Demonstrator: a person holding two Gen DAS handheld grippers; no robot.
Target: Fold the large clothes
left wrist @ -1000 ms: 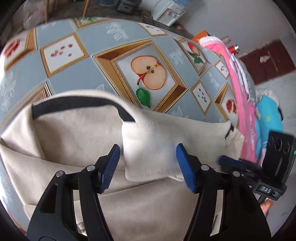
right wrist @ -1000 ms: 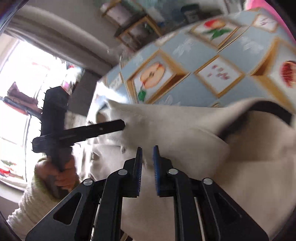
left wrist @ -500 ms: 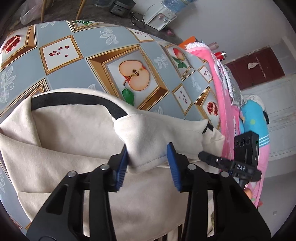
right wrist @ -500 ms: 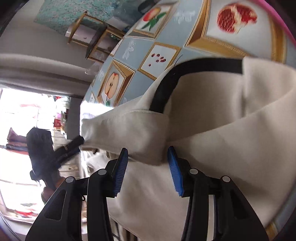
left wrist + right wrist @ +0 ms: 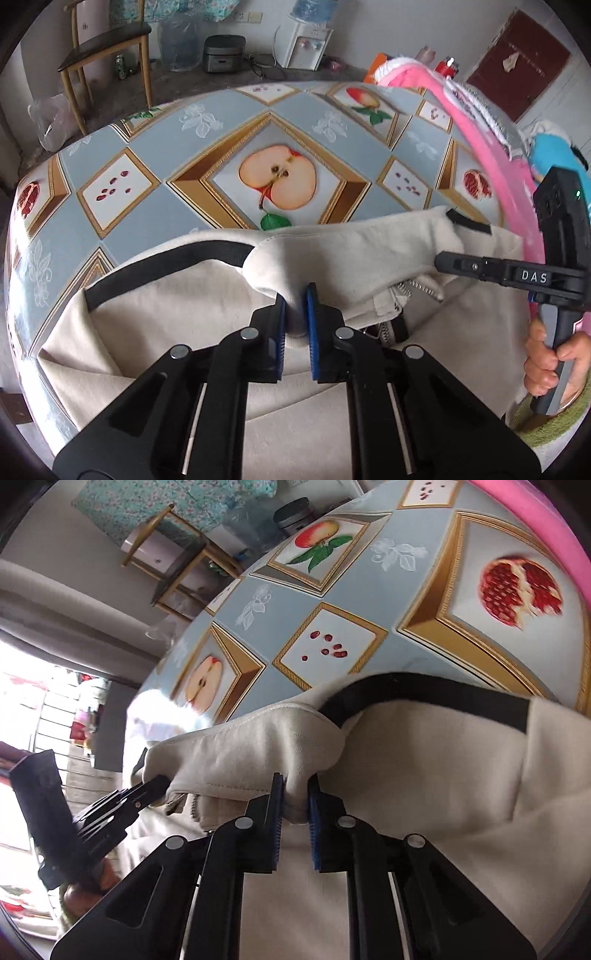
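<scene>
Both grippers, left (image 5: 294, 306) and right (image 5: 295, 794), are closing on the cream jacket's (image 5: 177, 314) folded collar edge, fabric pinched between the pads. The black-trimmed collar runs across the fruit-print tablecloth (image 5: 155, 218), the garment trailing toward the cameras.

Soft matt cream cloth jacket (image 5: 177, 317) with black ribbed neck band (image 5: 166, 267), glossy smooth blue fruit-print vinyl tablecloth (image 5: 177, 192), matt black plastic gripper arms with ridged blue pads (image 5: 309, 325), fluffy pink cloth (image 5: 491, 155), pale wooden chair (image 5: 107, 40)

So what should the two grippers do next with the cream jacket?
Probably lift together and carry the pinched edge across to fold it. The left gripper and right gripper are closing on bunched cloth of the jacket, which lies spread on the table.
</scene>
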